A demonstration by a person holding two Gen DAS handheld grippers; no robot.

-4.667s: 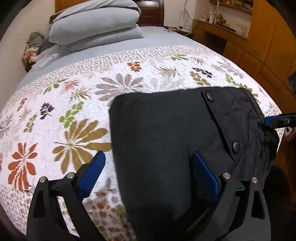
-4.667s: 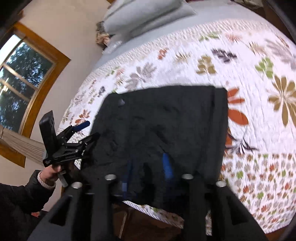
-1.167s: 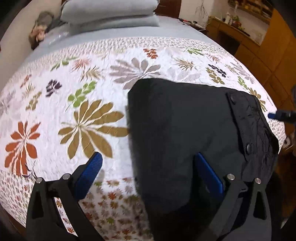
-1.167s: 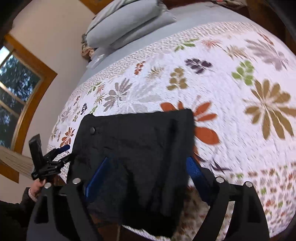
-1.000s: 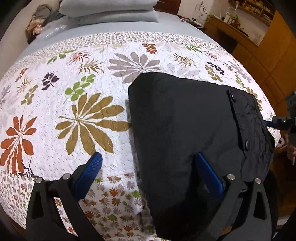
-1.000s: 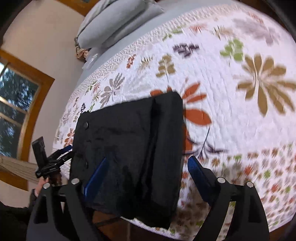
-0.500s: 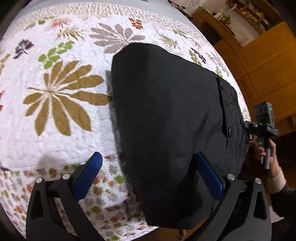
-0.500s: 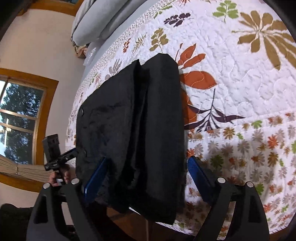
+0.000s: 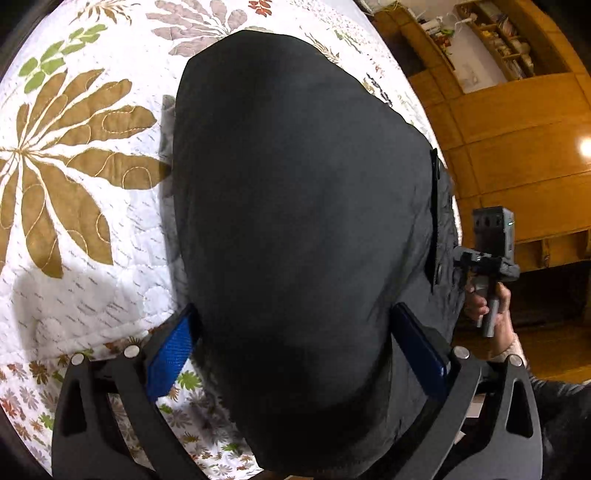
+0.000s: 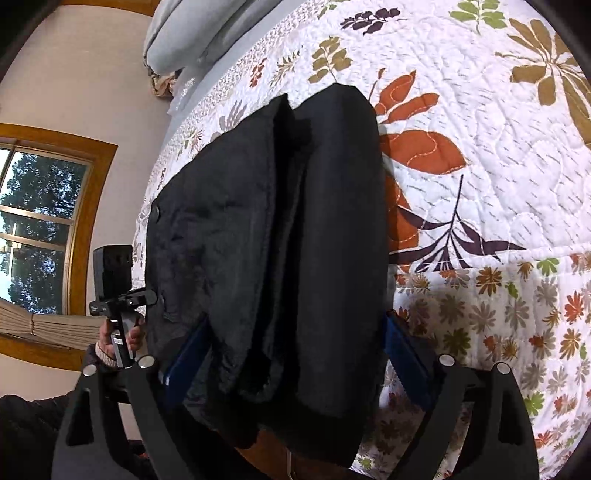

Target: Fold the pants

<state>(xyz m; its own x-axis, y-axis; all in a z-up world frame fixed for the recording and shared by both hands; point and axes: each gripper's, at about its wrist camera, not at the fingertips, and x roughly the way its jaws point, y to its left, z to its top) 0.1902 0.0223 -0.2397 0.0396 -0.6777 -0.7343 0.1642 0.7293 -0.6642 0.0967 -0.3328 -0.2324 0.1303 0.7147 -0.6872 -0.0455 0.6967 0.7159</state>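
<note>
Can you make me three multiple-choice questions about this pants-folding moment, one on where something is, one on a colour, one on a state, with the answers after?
1. Where do the folded pants lie?
A. At the quilt's near edge, hanging over it
B. On the pillows
C. On the floor

2. What colour are the pads on the gripper fingers?
A. Red
B. Blue
C. Yellow

3. How does the left gripper stand?
A. Shut on the quilt
B. Out of view
C. Open, one finger on each side of the pants

Answers:
1. A: the right wrist view shows the bundle on the floral quilt with its near end past the edge; the pillows are far behind.
2. B: both pads in each view are blue.
3. C: the fingers are spread wide, the black cloth between them.
</note>
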